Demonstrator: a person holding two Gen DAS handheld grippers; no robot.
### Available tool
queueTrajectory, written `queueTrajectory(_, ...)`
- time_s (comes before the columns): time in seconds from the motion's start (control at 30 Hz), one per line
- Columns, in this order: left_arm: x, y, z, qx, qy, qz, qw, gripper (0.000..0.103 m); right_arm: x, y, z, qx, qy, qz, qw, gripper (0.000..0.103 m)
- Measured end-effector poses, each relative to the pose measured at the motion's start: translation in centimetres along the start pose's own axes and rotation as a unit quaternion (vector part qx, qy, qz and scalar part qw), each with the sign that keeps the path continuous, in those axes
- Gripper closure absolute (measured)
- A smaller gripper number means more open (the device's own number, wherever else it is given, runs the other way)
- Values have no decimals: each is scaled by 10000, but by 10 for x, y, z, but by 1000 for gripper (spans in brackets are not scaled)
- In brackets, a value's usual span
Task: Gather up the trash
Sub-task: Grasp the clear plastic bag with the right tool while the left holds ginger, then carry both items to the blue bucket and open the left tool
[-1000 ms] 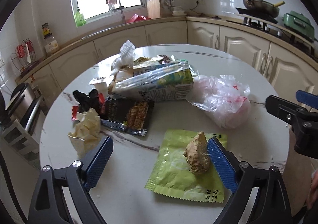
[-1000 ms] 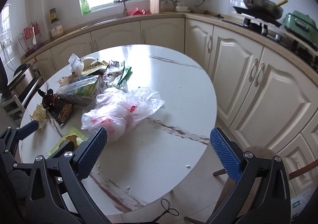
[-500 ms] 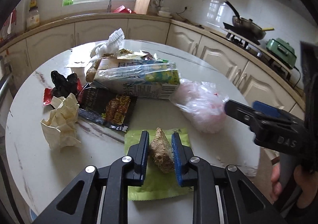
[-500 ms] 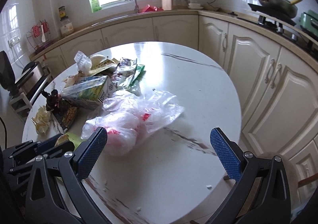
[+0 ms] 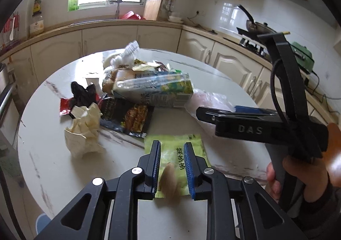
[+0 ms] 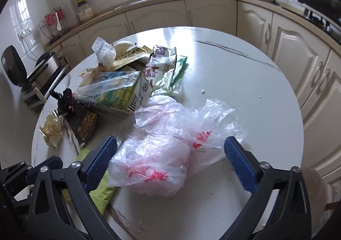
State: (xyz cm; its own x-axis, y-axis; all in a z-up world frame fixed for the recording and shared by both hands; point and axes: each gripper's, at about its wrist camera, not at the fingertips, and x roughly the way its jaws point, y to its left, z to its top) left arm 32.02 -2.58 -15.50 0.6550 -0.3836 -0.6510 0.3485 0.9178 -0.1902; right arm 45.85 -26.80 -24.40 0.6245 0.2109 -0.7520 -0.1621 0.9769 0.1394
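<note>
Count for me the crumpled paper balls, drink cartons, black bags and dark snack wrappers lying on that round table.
Crumpled paper ball: 1
Drink carton: 1
Black bag: 1
Dark snack wrapper: 1
Total: 4

Glossy white marbled stone look on the table [image 6: 245, 82], thin crinkled see-through plastic for the bag [image 6: 170, 144]. Shiny printed foil on the dark snack wrapper [image 5: 125, 116], crumpled matt paper [image 5: 83, 131] beside it. Matt black plastic on the left gripper [image 5: 171, 161], rough blue ribbed pads [image 5: 187, 163].
</note>
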Motion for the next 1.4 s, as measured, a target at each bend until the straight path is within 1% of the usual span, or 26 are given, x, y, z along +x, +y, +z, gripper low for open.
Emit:
queueTrajectory(0.03, 2, -3, 0, 55, 14, 57, 10000, 83, 0, -2, -2, 16, -12, 60, 10000, 29)
queueTrajectory(0.1, 6, -8, -1, 165, 99, 48, 9998, 83, -3, -6, -6, 40, -73, 213, 9997, 37)
queueTrajectory(0.13, 9, -9, -3, 204, 138, 88, 9997, 83, -3, -6, -8, 28, -79, 309, 9995, 47)
queueTrajectory(0.17, 10, -9, -4, 200, 145, 132, 9996, 84, -5, -8, -9, 51, -103, 409, 9991, 50)
queueTrajectory(0.27, 4, -6, -5, 108, 68, 155, 9998, 83, -9, -12, -13, 94, -151, 459, 9988, 51)
queueTrajectory(0.33, -6, -1, -5, 105, -136, 213, 9996, 81, -13, -15, -14, 191, -226, 536, 9981, 51)
queueTrajectory(0.37, -10, 1, -6, 129, -193, 223, 9995, 73, -15, -17, -15, 234, -250, 568, 9978, 52)
queueTrajectory(0.4, -13, 3, -8, 140, -216, 251, 9994, 60, -17, -19, -17, 280, -321, 601, 9973, 52)
queueTrajectory(0.43, -18, 7, -10, 127, -261, 359, 9989, 56, -19, -21, -19, 322, -343, 597, 9971, 52)
queueTrajectory(0.5, -21, 10, -16, 150, -302, 441, 9985, 54, -25, -24, -21, 420, -473, 654, 9958, 52)
queueTrajectory(0.6, -20, 14, -26, 138, -182, 462, 9987, 54, -34, -22, -25, 419, -559, 621, 9956, 52)
queueTrajectory(0.7, -21, 20, -36, 9, -159, 270, 9995, 52, -39, -18, -28, 401, -572, 636, 9955, 52)
queueTrajectory(0.77, -21, 24, -39, -97, -144, 143, 9997, 53, -41, -17, -30, 399, -557, 664, 9954, 52)
queueTrajectory(0.87, -19, 17, -42, 84, -83, 104, 9999, 54, -44, -15, -32, 402, -580, 656, 9953, 52)
queueTrajectory(0.93, -19, 14, -39, 171, -92, 151, 9997, 55, -47, -13, -33, 398, -608, 632, 9953, 52)
queueTrajectory(0.97, -18, 12, -39, 213, -94, 168, 9996, 58, -49, -11, -34, 386, -631, 618, 9953, 52)
queueTrajectory(1.0, -16, 12, -37, 227, -95, 175, 9995, 73, -52, -9, -35, 362, -642, 604, 9954, 52)
queueTrajectory(1.03, -16, 12, -37, 202, -84, 129, 9997, 84, -54, -9, -35, 348, -657, 600, 9954, 52)
queueTrajectory(1.1, -14, 17, -35, 15, -99, 22, 9999, 85, -59, -5, -36, 276, -687, 554, 9957, 52)
queueTrajectory(1.17, -16, 20, -36, -76, -191, 50, 9998, 85, -65, 0, -36, 221, -737, 516, 9957, 52)
queueTrajectory(1.23, -19, 24, -35, -189, -248, -3, 9995, 86, -70, 6, -37, 174, -783, 508, 9955, 52)
queueTrajectory(1.3, -27, 27, -32, -250, -349, -103, 9990, 86, -76, 14, -37, 93, -815, 455, 9956, 52)
queueTrajectory(1.4, -45, 34, -30, -332, -568, -128, 9978, 86, -87, 30, -38, -29, -897, 499, 9947, 52)
